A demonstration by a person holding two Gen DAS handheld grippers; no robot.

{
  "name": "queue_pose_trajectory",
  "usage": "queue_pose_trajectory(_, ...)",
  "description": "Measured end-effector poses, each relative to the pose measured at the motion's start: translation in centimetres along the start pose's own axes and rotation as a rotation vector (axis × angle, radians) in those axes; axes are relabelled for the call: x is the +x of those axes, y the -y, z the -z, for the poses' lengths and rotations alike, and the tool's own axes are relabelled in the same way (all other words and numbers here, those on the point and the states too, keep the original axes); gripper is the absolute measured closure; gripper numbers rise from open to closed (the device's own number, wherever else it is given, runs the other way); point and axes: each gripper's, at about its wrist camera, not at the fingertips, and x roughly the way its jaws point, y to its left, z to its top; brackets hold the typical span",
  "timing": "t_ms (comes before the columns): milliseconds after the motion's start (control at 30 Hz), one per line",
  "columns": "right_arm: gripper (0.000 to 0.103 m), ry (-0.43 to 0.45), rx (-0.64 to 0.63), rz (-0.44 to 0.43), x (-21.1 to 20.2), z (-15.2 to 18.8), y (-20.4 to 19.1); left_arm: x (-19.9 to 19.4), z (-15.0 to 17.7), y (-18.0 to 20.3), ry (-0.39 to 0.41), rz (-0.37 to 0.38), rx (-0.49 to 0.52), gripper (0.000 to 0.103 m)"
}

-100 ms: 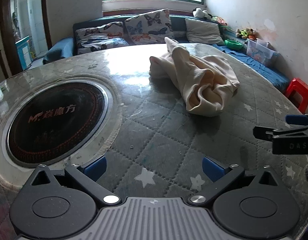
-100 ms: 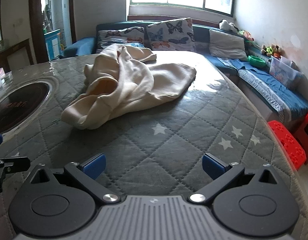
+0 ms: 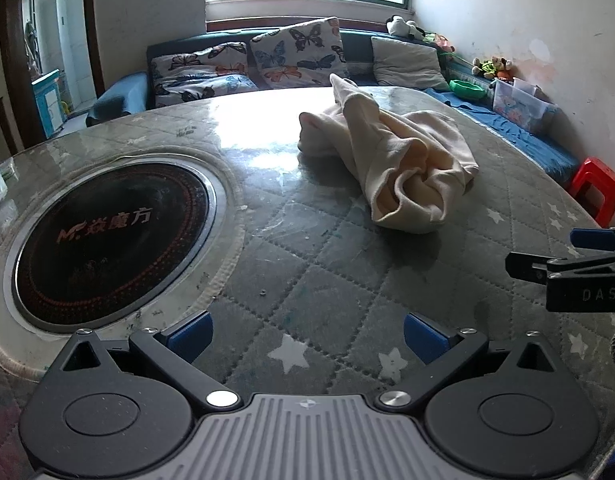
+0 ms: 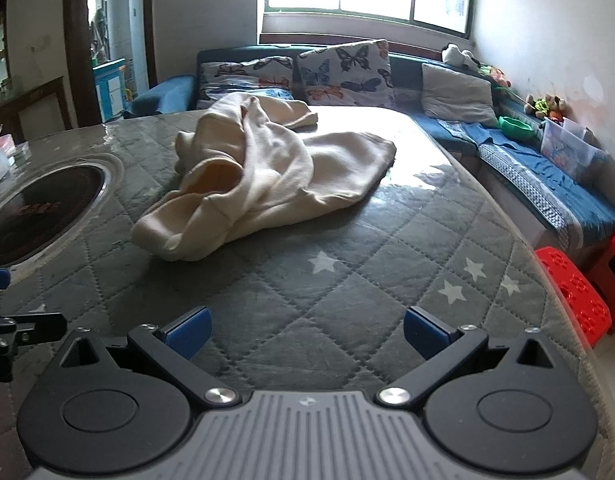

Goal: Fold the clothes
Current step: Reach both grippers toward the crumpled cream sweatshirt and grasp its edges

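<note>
A cream garment [image 3: 395,160] lies crumpled in a heap on the grey quilted table [image 3: 307,264]. It also shows in the right wrist view [image 4: 267,176], ahead and to the left. My left gripper [image 3: 307,332] is open and empty, well short of the garment, above the table's near part. My right gripper [image 4: 307,330] is open and empty, also short of the garment. The right gripper's fingers [image 3: 567,268] show at the right edge of the left wrist view. The left gripper's fingers [image 4: 23,326] show at the left edge of the right wrist view.
A round black hotplate [image 3: 107,236] is set into the table at the left. A sofa with butterfly cushions [image 3: 295,56] stands beyond the table. Red plastic stools [image 4: 575,300] stand by the table's right edge. A blue bench with a clear box [image 3: 519,104] runs along the right wall.
</note>
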Motion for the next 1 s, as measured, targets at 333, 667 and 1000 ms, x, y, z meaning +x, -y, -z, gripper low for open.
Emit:
queue_pose_trajectory(333, 0.001, -0.018, -0.024, -0.026, -0.7, -0.3, -0.4, 0.2, -0.6, 0.5, -0.005, -0.016, 0.023, 0.000)
queue_pose_trajectory(667, 0.007, -0.017, -0.051, -0.056, -1.2, -1.0, -0.3, 0.6, -2.6, 0.7, 0.008, -0.013, 0.042, 0.000)
queue_pose_trajectory(1000, 0.009, 0.008, -0.077, -0.070, -0.1, -3.7, -0.4, 1.9, -5.5, 0.2, 0.017, -0.025, 0.046, 0.000)
